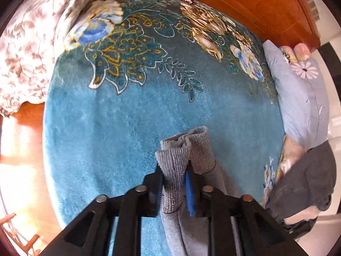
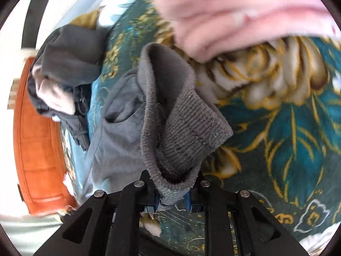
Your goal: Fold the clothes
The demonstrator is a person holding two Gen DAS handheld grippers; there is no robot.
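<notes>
In the left wrist view my left gripper is shut on the ribbed cuffs of a grey garment, held above the teal flowered blanket; the grey cloth hangs down below the fingers. In the right wrist view my right gripper is shut on a ribbed hem of the same grey garment, whose smoother grey body trails off to the left over the blanket.
A heap of dark grey clothes lies at the blanket's right edge, also in the right wrist view. A pale blue flowered pillow, a floral quilt, a pink cloth and a wooden headboard surround it.
</notes>
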